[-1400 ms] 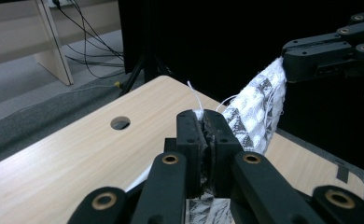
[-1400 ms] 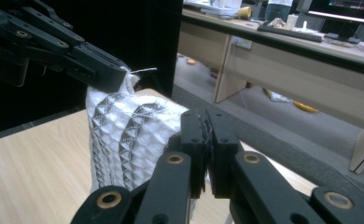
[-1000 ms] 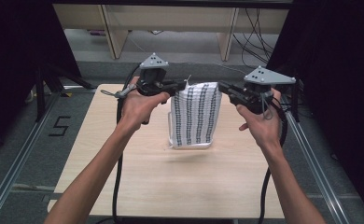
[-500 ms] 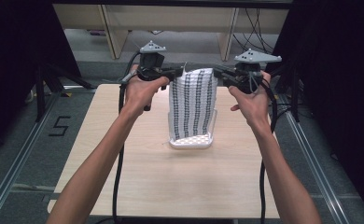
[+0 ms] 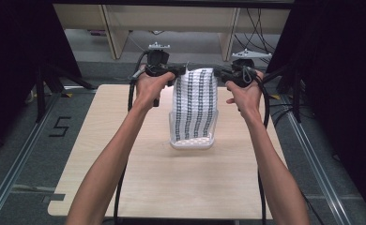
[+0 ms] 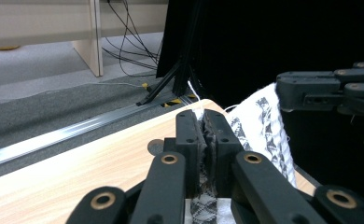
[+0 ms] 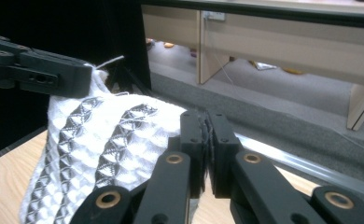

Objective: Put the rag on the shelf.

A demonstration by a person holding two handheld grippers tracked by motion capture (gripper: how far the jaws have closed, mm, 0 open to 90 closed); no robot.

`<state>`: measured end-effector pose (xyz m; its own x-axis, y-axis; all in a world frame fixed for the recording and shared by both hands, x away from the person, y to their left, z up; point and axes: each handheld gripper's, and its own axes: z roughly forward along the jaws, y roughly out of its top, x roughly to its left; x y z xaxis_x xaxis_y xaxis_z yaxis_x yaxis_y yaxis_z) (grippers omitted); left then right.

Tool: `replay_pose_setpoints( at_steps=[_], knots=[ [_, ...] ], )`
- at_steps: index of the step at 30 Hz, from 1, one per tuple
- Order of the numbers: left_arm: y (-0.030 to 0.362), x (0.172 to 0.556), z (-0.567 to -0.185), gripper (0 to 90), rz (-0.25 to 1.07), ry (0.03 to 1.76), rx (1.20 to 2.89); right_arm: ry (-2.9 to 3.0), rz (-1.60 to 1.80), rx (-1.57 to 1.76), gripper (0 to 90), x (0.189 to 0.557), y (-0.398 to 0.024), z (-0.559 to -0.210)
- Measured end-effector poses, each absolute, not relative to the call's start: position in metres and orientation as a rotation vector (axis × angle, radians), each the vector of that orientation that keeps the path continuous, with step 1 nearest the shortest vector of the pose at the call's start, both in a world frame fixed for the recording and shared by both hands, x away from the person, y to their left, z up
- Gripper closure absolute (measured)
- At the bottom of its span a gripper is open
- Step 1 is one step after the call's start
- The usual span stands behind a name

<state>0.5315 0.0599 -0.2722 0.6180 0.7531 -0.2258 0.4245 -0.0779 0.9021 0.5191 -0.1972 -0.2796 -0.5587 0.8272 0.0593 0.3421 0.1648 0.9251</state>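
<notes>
A white cloth (image 5: 194,108) with dark patterned stripes hangs by its top edge above the wooden table (image 5: 125,164), its lower end folded onto the tabletop. My left gripper (image 5: 180,71) is shut on the cloth's top left corner. My right gripper (image 5: 217,73) is shut on the top right corner. In the left gripper view the cloth (image 6: 259,126) is pinched between the black jaws of my left gripper (image 6: 205,122), with the other gripper at the right. In the right gripper view the cloth (image 7: 101,144) spreads to the left of my right gripper (image 7: 205,122), whose jaws pinch its edge.
Black curtains stand at both sides of the table. Metal rails (image 5: 12,173) run along the floor left and right. Wooden furniture legs (image 5: 110,33) and cables (image 5: 261,28) lie beyond the far table edge. A black stand's legs (image 5: 54,79) rest at the left.
Both hands have carried the cloth's top edge farther from the person, toward the table's far edge, and slightly down. The hanging cloth now drapes longer across the tabletop.
</notes>
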Motion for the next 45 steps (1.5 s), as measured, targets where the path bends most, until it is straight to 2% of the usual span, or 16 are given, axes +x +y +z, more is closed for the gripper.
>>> replay_pose_setpoints(
  at_steps=[20,34,36,37,38,39,40,42,45],
  knots=[
    [0.062,0.554,-0.309,82.5,0.35,1.074,1.777,2.053,1.303,1.188,83.8,0.554,-0.184,-0.31],
    [0.066,0.559,-0.327,78.0,0.339,1.12,1.794,2.089,1.245,1.242,78.2,0.559,-0.178,-0.327],
    [0.066,0.561,-0.331,70.4,0.331,1.121,1.826,2.092,1.246,1.245,74.9,0.559,-0.177,-0.328],
    [0.065,0.561,-0.333,63.1,0.318,1.129,1.837,2.091,1.244,1.251,73.2,0.559,-0.176,-0.328],
    [0.064,0.562,-0.335,47.8,0.324,1.142,1.866,2.102,1.243,1.251,70.3,0.559,-0.177,-0.328],
    [0.064,0.562,-0.335,47.8,0.347,1.152,1.888,2.102,1.243,1.251,70.3,0.559,-0.177,-0.328],
    [0.064,0.562,-0.335,40.9,0.358,1.167,1.888,2.101,1.239,1.235,69.2,0.559,-0.178,-0.328],
    [0.065,0.562,-0.335,36.1,0.348,1.172,1.88,2.096,1.249,1.252,67.9,0.557,-0.18,-0.327],
    [0.065,0.56,-0.333,34.4,0.347,1.169,1.879,2.096,1.258,1.25,67.0,0.556,-0.181,-0.326]
  ],
)
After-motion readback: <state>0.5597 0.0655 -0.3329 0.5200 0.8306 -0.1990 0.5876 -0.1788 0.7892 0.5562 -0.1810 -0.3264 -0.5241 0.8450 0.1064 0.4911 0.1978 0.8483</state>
